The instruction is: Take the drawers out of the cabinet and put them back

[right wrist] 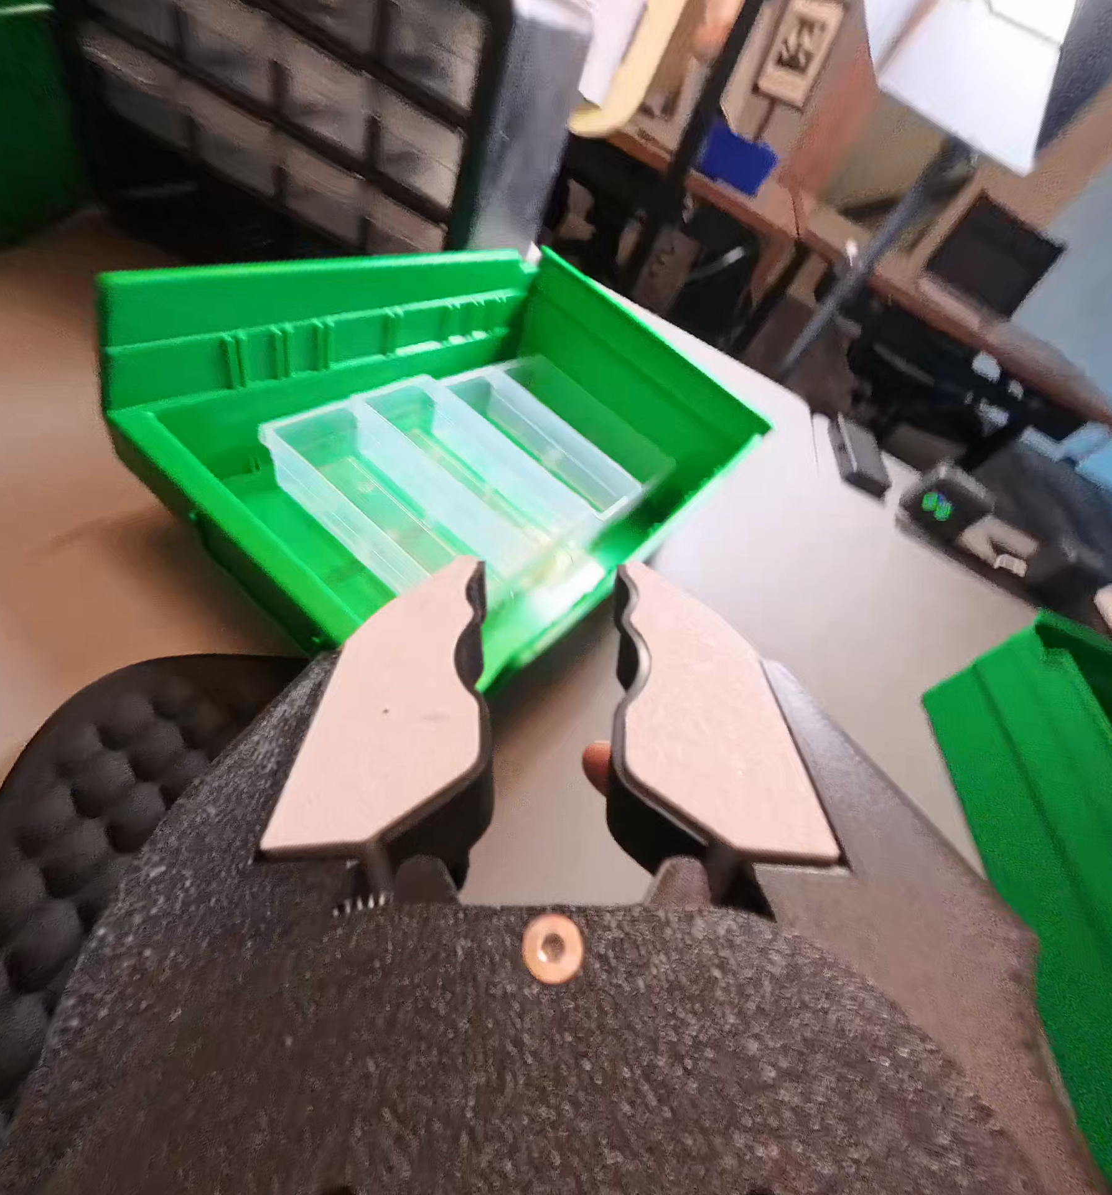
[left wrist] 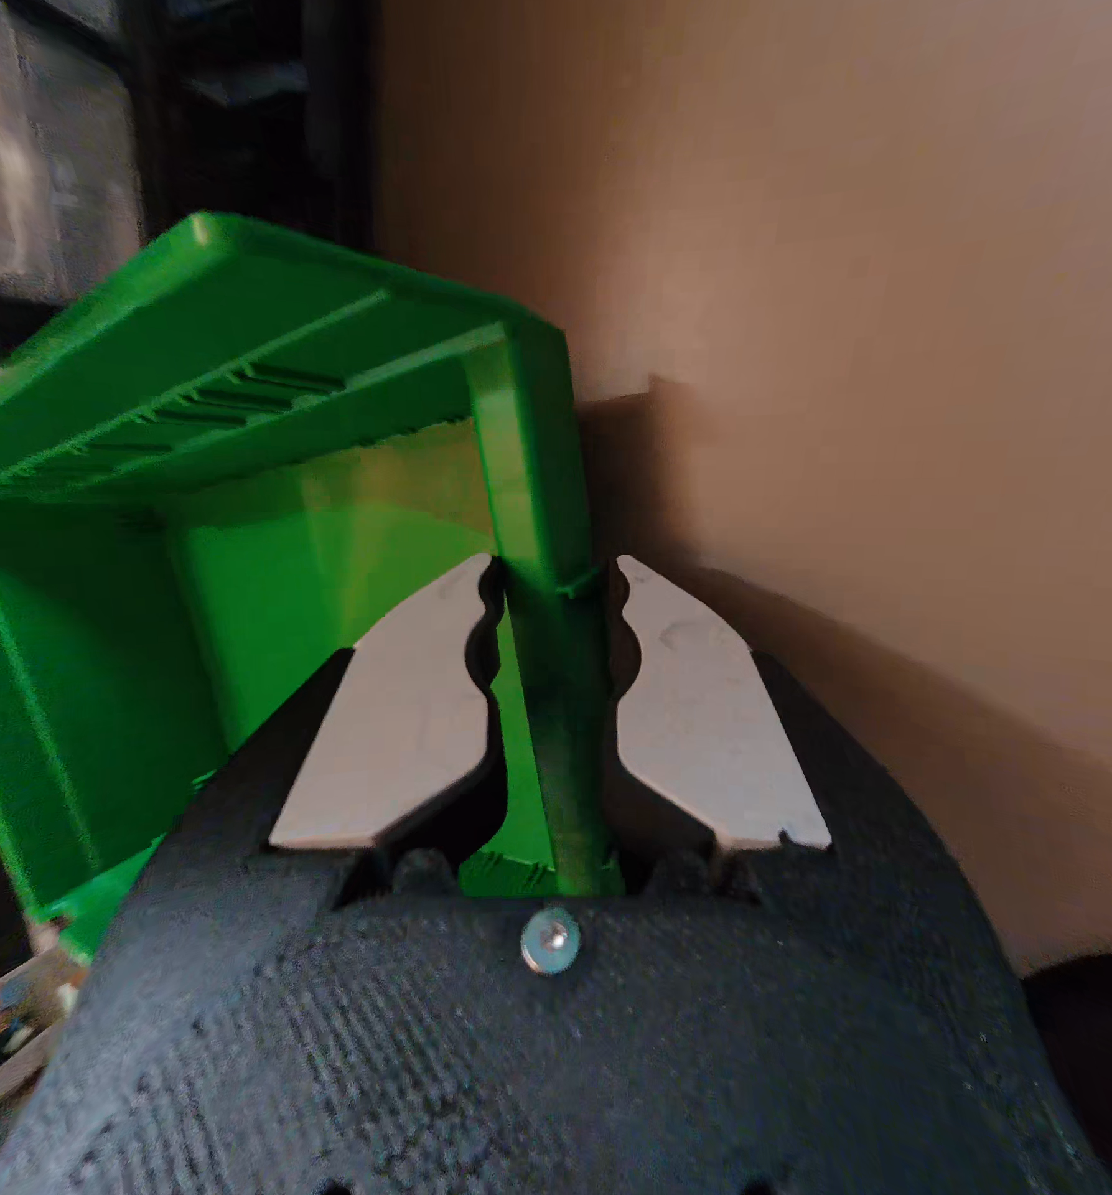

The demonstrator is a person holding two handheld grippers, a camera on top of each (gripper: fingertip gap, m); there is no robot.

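Gripping the wall of a tilted green bin [left wrist: 230, 362], the left gripper [left wrist: 553, 582] seems mid-carry, while the right gripper [right wrist: 546, 582] hovers unclenched and empty near clear drawers [right wrist: 449, 465] awaiting return to the cabinet [right wrist: 294, 97].

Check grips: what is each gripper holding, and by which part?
The left gripper is shut on a green bin, clamping the bin's rim at a wall edge. The right gripper holds nothing, its jaws apart.
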